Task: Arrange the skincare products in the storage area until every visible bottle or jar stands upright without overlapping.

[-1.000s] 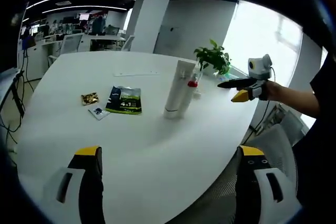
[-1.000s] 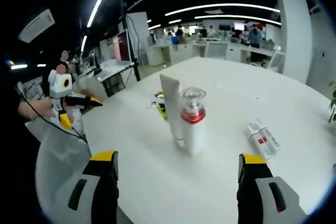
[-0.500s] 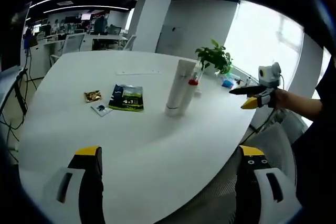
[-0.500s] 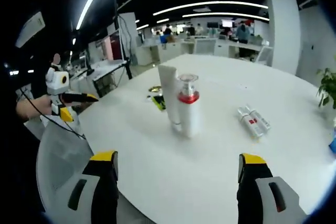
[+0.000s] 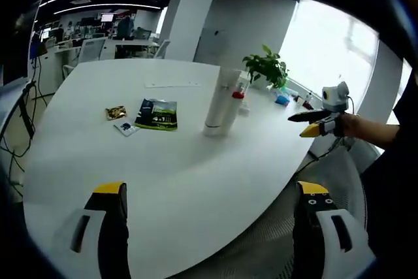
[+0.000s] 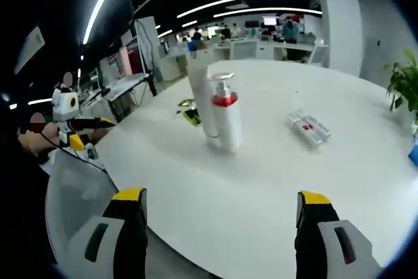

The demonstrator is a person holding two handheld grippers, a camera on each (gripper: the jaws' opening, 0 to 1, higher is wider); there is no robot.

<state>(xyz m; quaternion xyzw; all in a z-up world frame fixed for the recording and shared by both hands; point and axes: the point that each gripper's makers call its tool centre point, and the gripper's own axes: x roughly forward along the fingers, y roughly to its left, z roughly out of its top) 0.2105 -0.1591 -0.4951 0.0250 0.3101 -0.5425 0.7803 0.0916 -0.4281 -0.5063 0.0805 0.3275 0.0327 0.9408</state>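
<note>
Seemingly we are nearing the end: the white tube (image 6: 198,99) and pump bottle (image 6: 225,112) are standing upright, just beside each other, mid-table (image 6: 274,187). Two small tubes (image 6: 308,127) are lying flat, so we are judging those still undone. Our left gripper (image 5: 210,227) and right gripper (image 6: 222,230) are hovering wide apart, gripping nothing. Whether the sachets (image 5: 157,114) count is unclear.

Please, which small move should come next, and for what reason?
Probably move the right gripper toward the two small tubes, which lie flat on the table, while the pump bottle and tall tube already stand upright. Both grippers are open and empty.
</note>
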